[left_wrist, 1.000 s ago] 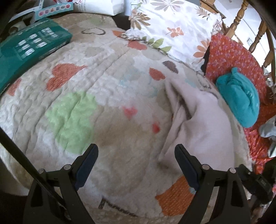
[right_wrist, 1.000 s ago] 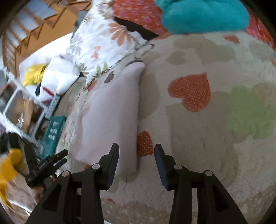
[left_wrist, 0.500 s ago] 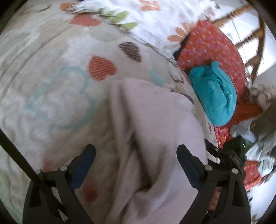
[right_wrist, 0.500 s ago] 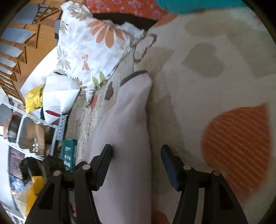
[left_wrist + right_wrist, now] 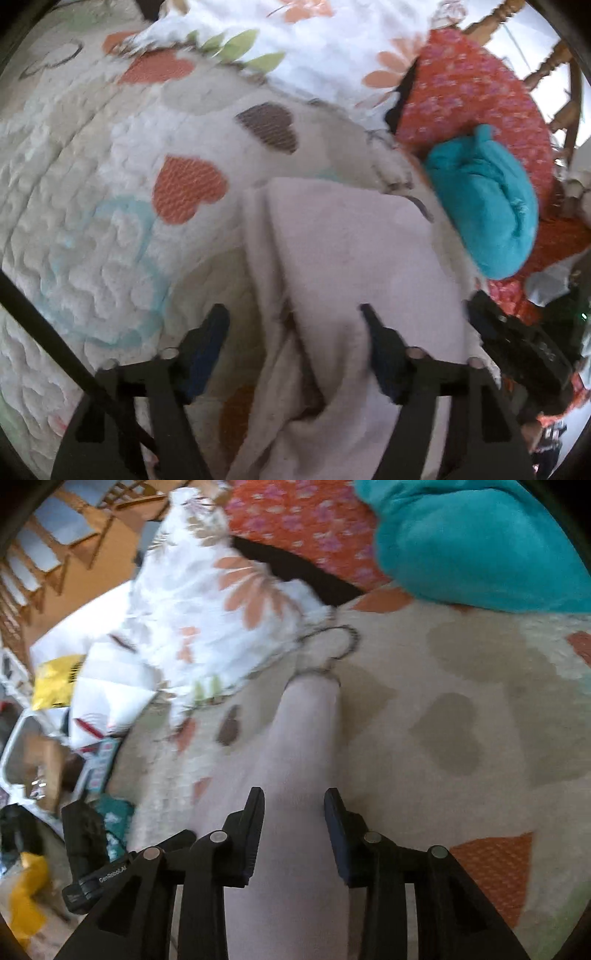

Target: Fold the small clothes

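Note:
A pale pink garment [image 5: 343, 266] lies partly folded on a heart-patterned quilt [image 5: 92, 221]. My left gripper [image 5: 295, 321] is open, its fingers straddling the garment's near edge and its raised fold. In the right wrist view the same pink garment [image 5: 299, 746] runs as a long strip away from me. My right gripper [image 5: 293, 808] is open with the strip between its fingers, close over the cloth. The right gripper's body [image 5: 517, 343] shows at the garment's right side in the left wrist view. I cannot tell if either gripper touches the cloth.
A teal rolled cloth [image 5: 487, 199] lies on an orange floral cover [image 5: 476, 81] to the right. A white floral pillow [image 5: 314, 40] lies at the back. Wooden chair spindles [image 5: 554, 59] stand behind. Bags and boxes [image 5: 55, 686] crowd the far left.
Both grippers have moved forward over the pink garment. The left gripper's fingers have drawn closer together around the fold. The right gripper now straddles the strip.

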